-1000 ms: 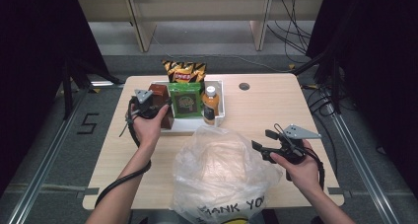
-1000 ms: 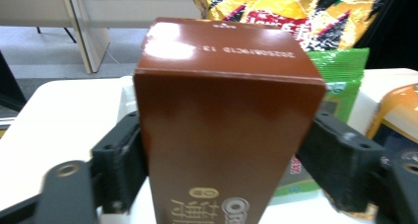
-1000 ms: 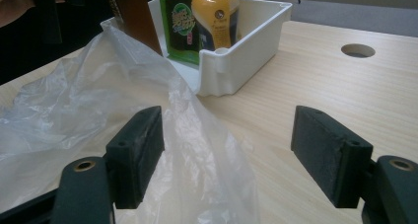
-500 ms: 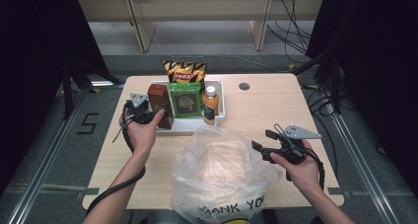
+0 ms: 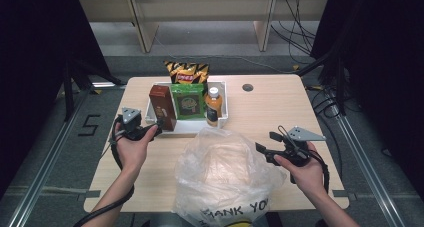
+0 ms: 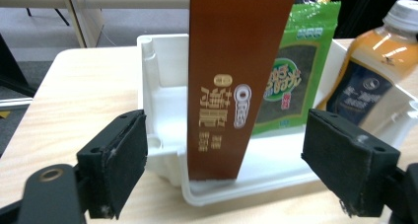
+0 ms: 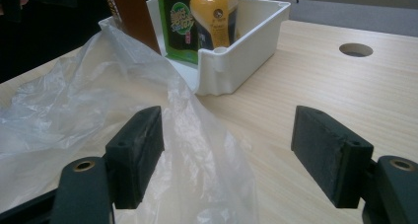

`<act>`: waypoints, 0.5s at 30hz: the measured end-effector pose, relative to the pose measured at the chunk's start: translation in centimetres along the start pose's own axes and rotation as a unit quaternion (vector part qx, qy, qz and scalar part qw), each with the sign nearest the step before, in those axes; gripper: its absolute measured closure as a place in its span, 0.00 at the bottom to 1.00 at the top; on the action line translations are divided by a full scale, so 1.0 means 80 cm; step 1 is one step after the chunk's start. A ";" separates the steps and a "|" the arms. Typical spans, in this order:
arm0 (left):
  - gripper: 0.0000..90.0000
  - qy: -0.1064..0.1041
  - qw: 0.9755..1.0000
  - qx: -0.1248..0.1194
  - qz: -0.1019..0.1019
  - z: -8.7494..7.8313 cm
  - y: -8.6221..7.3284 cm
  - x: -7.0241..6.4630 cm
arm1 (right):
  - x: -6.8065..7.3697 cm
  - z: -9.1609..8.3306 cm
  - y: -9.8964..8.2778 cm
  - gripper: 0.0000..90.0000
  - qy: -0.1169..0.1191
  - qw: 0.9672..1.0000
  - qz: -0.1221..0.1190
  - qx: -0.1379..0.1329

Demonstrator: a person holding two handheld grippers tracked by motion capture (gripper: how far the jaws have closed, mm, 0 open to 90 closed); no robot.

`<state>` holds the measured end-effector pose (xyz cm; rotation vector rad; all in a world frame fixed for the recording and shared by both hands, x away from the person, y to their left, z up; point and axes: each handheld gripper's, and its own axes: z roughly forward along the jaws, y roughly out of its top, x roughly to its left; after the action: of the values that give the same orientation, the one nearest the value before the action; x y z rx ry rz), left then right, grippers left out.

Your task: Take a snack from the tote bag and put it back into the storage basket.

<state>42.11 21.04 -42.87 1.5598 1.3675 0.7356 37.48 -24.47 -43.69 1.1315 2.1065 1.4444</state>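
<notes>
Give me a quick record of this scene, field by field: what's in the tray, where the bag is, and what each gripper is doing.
tray: white tray at the table's far middle
tray contents: brown box, green packet, orange bottle, all upright
behind the tray: snack bag
bag: clear plastic bag at the near edge
left gripper: open, jaws either side of the brown box, not touching
right gripper: open, at the bag's edge
table: light wood

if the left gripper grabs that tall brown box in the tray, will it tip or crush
The brown box stands tall and narrow at the white tray's front corner, so a high nudge would probably topple it. Its flat, straight sides look like stiff card: likely a firm hold, though hard squeezing might dent it. The left gripper is open around it, not touching.
</notes>
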 end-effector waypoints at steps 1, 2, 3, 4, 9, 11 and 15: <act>0.19 -0.001 1.000 0.000 0.003 -0.002 -0.001 0.001 | -0.001 0.000 0.000 0.32 0.001 1.000 -0.004 -0.001; 0.19 -0.003 1.000 0.001 0.004 -0.005 -0.002 0.001 | -0.001 0.000 0.000 0.32 -0.001 1.000 -0.007 -0.002; 0.19 -0.004 1.000 0.001 0.004 -0.007 -0.003 0.001 | -0.001 0.000 0.000 0.32 0.000 1.000 -0.010 -0.003; 0.19 -0.006 1.000 0.001 0.006 -0.009 -0.004 0.001 | -0.002 0.000 0.000 0.32 -0.001 1.000 -0.013 -0.003; 0.19 -0.014 1.000 -0.003 0.009 -0.022 -0.007 0.002 | -0.001 0.000 0.000 0.32 -0.001 1.000 -0.008 0.006; 0.19 -0.017 1.000 -0.004 0.012 -0.027 -0.010 0.003 | -0.002 -0.001 0.001 0.32 -0.001 1.000 -0.012 0.007; 0.19 -0.022 1.000 -0.004 0.016 -0.039 -0.018 0.004 | 0.001 -0.001 0.000 0.32 0.001 1.000 0.005 0.010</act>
<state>38.83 22.06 -42.90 1.5856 1.3085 0.7201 37.37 -24.50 -43.65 1.1497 2.1239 1.4326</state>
